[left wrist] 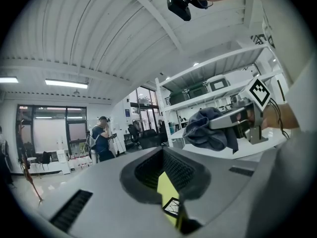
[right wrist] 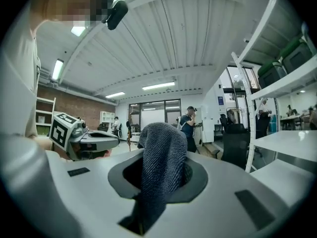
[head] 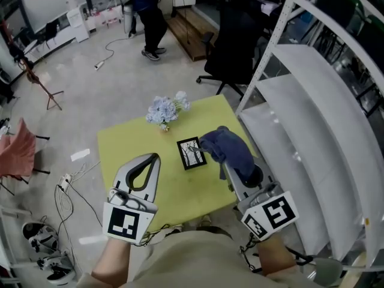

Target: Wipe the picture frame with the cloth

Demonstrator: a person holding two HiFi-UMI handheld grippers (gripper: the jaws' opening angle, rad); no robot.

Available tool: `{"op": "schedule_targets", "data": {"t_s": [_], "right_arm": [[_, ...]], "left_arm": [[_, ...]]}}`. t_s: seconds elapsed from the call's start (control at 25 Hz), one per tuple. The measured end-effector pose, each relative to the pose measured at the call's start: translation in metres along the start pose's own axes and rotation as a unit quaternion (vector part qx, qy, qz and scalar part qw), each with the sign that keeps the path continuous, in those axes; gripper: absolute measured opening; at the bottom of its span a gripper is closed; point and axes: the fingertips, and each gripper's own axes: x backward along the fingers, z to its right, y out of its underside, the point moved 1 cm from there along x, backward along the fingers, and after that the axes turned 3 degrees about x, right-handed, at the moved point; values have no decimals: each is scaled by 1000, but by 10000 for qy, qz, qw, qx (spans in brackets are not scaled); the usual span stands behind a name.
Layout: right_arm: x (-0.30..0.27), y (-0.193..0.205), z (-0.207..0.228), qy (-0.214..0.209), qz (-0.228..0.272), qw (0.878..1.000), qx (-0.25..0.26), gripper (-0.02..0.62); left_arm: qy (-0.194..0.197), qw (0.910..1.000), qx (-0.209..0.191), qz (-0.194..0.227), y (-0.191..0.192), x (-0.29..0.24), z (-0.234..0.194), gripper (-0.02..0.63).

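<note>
A small black picture frame (head: 191, 153) lies flat near the middle of the yellow-green table (head: 129, 140). My right gripper (head: 227, 164) is shut on a dark blue cloth (head: 228, 146), which bunches over its tips just right of the frame and covers the frame's right edge. In the right gripper view the cloth (right wrist: 161, 157) fills the gap between the jaws. My left gripper (head: 155, 159) hovers over the table's near left part, shut and empty. The left gripper view shows the frame (left wrist: 172, 207) through the jaw opening, and the cloth (left wrist: 207, 129) at the right.
A bunch of pale blue flowers (head: 167, 109) stands at the table's far edge. White shelving (head: 312, 101) runs close along the right side. A black office chair (head: 234, 41) is beyond the table. A person (head: 147, 17) stands far back. Cables and a power strip (head: 65, 182) lie on the floor at the left.
</note>
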Motion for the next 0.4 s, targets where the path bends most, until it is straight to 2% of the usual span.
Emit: {"op": "schedule_targets", "data": {"t_s": [0.4], "right_arm": [[0, 2, 1, 143, -54, 9999, 60, 66]], "left_arm": [[-55, 9999, 95, 8, 0, 1, -6, 8]]}}
